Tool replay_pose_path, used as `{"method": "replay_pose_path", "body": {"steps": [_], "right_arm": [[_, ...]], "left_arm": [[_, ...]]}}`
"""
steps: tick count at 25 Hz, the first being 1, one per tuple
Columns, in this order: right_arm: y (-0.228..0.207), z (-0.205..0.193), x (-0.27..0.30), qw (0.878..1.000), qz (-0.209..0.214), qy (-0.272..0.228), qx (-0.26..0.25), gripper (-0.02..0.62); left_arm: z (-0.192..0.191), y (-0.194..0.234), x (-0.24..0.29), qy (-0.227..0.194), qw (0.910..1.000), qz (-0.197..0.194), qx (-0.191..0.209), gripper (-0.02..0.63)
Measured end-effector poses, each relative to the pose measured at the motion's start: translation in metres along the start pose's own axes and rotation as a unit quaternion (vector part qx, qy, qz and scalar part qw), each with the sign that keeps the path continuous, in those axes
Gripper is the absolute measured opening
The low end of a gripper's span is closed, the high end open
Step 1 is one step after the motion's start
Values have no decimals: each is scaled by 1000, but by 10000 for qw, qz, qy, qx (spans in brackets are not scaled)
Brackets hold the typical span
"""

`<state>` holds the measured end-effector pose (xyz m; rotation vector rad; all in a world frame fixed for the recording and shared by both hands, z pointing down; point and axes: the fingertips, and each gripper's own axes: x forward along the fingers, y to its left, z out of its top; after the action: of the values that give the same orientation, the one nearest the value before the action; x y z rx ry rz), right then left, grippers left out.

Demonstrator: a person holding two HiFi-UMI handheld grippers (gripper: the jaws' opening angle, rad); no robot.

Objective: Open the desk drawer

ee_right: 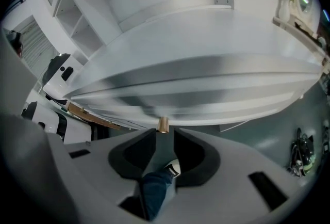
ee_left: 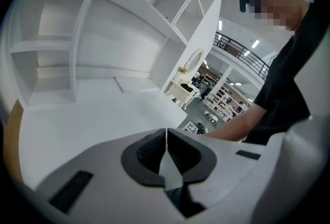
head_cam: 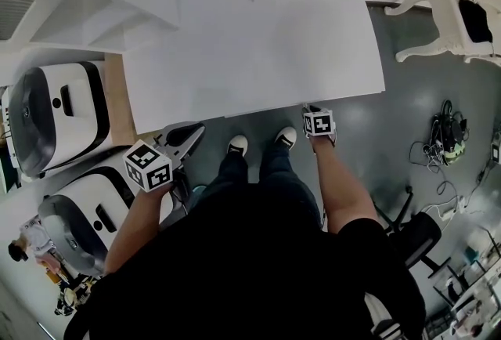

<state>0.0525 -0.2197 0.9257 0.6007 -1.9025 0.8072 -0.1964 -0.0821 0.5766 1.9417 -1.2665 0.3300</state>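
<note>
Two handheld grippers are in play at a white flat-topped desk [head_cam: 258,56] with a person standing at its front edge. Right gripper [head_cam: 313,110] is up against that edge. In the right gripper view the right gripper [ee_right: 164,133] has its jaws a narrow gap apart, and a small brass cylindrical drawer knob [ee_right: 163,125] sits right at the mouth of the gap, just beside the inner face of one tip. I cannot tell whether the pads actually touch it. White drawer front [ee_right: 206,107] runs as a blurred band under the desk top [ee_right: 206,37], with the knob sticking out of it toward the camera. A jeans leg and a white-toed shoe [ee_right: 174,168] show below, through the jaw gap.

Left gripper [head_cam: 192,133] hangs off the desk's front-left corner, apart from the desk and angled up toward it. In the left gripper view the left gripper [ee_left: 166,135] has both tips pressed together with nothing between them.

Around the desk:
- Two white-and-black rounded machines [head_cam: 55,115] stand on the floor to the left.
- A white ornate chair [head_cam: 450,13] stands at the upper right.
- A tangle of dark cables [head_cam: 446,135] lies on the grey floor to the right.
- White open shelving [ee_left: 46,58] rises behind the desk.
</note>
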Motion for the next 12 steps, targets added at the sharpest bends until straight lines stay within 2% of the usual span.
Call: {"method": "replay_pose_path", "body": {"steps": [12], "right_arm": [[3, 3, 20, 9997, -100, 199, -35, 89]], "left_arm": [[-22, 3, -3, 83, 9998, 5, -179, 17]]}}
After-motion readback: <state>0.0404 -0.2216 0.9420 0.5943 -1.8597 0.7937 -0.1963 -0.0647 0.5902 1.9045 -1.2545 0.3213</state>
